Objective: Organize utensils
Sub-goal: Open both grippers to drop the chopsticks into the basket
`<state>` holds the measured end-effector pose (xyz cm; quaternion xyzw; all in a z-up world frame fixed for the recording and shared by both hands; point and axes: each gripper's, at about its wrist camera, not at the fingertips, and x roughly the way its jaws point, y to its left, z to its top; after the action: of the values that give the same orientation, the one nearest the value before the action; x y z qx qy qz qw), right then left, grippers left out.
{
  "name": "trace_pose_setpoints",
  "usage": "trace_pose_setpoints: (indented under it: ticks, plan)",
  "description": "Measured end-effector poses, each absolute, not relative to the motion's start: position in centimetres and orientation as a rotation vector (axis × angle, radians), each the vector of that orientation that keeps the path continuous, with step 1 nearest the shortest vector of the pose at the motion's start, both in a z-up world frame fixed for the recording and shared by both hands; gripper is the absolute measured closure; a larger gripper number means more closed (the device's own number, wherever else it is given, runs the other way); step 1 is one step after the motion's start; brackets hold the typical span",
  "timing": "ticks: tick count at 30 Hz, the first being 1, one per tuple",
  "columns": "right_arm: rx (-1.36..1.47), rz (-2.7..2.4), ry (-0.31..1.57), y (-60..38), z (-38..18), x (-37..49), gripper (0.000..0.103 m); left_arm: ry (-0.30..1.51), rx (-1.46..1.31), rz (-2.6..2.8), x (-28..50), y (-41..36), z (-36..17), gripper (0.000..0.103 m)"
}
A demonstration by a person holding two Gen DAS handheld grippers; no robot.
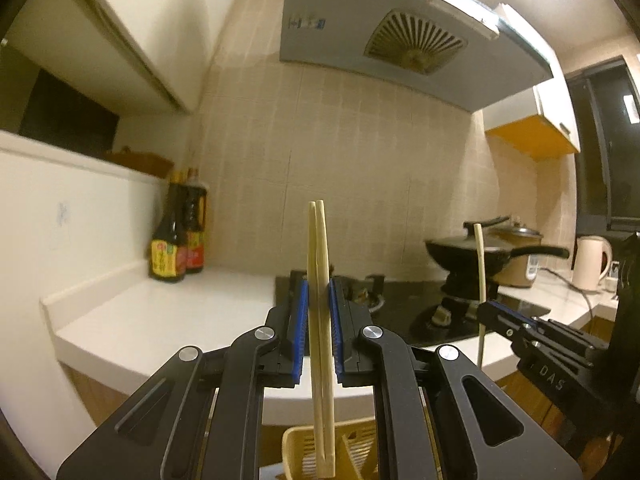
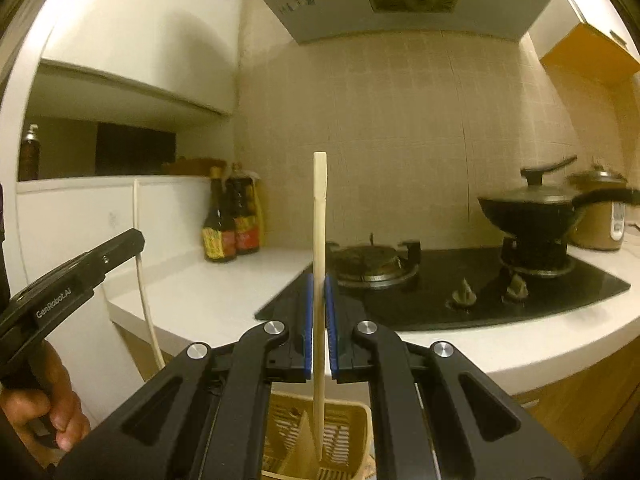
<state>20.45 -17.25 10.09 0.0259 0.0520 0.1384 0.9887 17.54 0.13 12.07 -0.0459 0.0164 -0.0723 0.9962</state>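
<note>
My left gripper [image 1: 319,292] is shut on a pair of pale wooden chopsticks [image 1: 318,248], held upright between its blue pads; their lower tips hang over a yellow slotted utensil basket [image 1: 292,446] at the bottom edge. My right gripper [image 2: 319,286] is shut on a single upright chopstick [image 2: 319,208], whose lower end reaches down into the same yellow basket [image 2: 352,416]. The right gripper [image 1: 486,306] with its chopstick [image 1: 481,260] shows at the right of the left wrist view. At the left of the right wrist view is the left gripper [image 2: 138,240], held by a hand [image 2: 52,400].
A white counter [image 1: 168,312] runs beneath, with dark sauce bottles [image 1: 178,236] in the corner. A black gas hob [image 2: 460,288] carries a lidded black wok [image 2: 528,208]. A rice cooker [image 2: 600,216] and a white kettle [image 1: 592,256] stand to the right. A range hood [image 1: 400,36] hangs overhead.
</note>
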Motion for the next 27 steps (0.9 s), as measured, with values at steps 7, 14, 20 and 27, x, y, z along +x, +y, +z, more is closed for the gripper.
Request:
trace_pose_setpoints:
  ticks: [7, 14, 20, 27]
  plan:
    - [0.094, 0.296, 0.191, -18.2, 7.9, 21.2, 0.098, 0.102, -0.098, -0.183, 17.7, 0.8, 10.0, 0.092]
    - [0.167, 0.357, 0.323, -20.2, 7.0, 19.6, 0.095, 0.188, -0.157, -0.275, 15.3, 3.0, 9.8, 0.059]
    - [0.181, 0.409, 0.438, -21.6, 6.1, 16.3, 0.05, 0.356, -0.16, -0.335, 12.3, 3.9, 9.3, 0.054]
    - [0.163, 0.379, 0.495, -22.2, 6.0, 12.2, 0.046, 0.501, -0.15, -0.336, 9.2, 4.5, 8.0, 0.054]
